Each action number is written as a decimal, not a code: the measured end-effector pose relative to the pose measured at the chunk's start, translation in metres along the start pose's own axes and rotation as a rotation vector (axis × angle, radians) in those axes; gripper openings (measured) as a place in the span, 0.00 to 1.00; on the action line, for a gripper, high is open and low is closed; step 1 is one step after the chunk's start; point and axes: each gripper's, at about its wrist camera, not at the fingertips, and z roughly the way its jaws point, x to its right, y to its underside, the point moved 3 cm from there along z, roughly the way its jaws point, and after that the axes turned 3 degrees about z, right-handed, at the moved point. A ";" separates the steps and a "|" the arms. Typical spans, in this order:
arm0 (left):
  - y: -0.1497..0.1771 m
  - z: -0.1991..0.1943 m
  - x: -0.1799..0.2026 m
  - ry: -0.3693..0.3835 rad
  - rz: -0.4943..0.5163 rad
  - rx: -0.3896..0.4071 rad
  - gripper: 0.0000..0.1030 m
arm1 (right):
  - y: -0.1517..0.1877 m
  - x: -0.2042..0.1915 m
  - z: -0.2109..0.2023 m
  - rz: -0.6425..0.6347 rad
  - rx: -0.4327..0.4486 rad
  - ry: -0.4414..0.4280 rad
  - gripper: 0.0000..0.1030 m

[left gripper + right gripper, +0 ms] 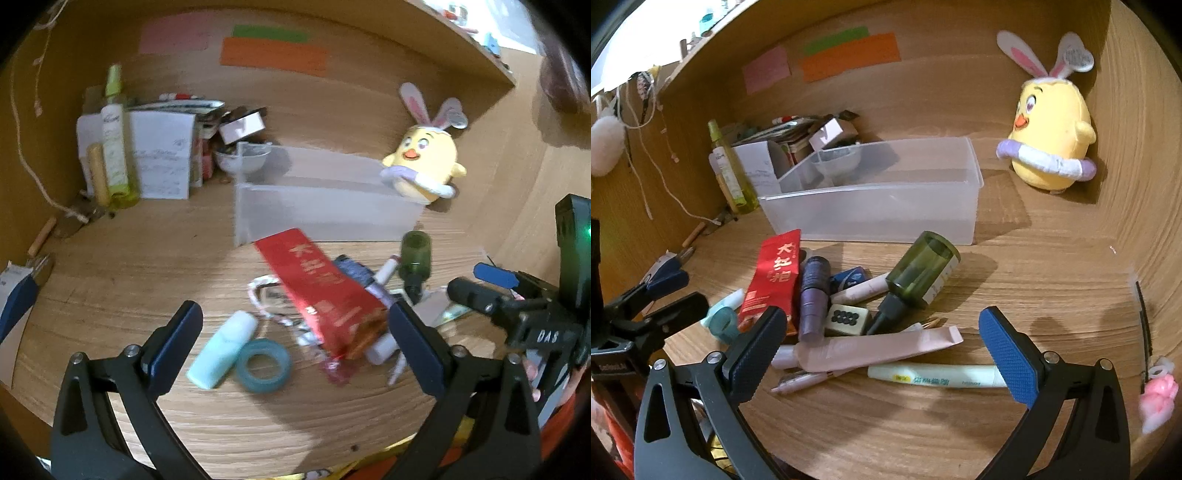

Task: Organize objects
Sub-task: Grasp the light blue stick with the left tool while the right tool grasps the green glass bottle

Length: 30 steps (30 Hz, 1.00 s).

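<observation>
Now left hand-held gripper (295, 332) is released, jaws wide, nothing gripped. Between and just beyond its tips on the counter (129, 258): mint tube (223, 349) touching teal tape roll (263, 365), long axis running up-right. Red packet (321, 291) leans right of them. Right hand-held gripper (882, 341), also released, is farther from the tube. Clear bin (325, 206) sits beyond.

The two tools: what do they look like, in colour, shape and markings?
Both the left tool and the right tool have black, curved frames with silver screws and two flat, dark blue pads with a fine dotted texture. In the left wrist view, the right tool's black body shows white letters "DAS" and a small green light.
</observation>
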 end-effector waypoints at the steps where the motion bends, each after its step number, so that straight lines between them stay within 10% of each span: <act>1: 0.001 0.001 -0.004 -0.001 -0.004 -0.009 0.84 | -0.001 0.003 0.003 0.008 -0.007 0.000 0.99; 13: 0.021 0.014 -0.060 -0.048 -0.080 -0.134 0.58 | -0.020 0.037 0.031 0.110 -0.084 0.001 0.81; 30: 0.030 0.029 -0.062 -0.032 -0.012 -0.198 0.58 | -0.028 0.027 0.072 0.084 -0.169 0.016 0.61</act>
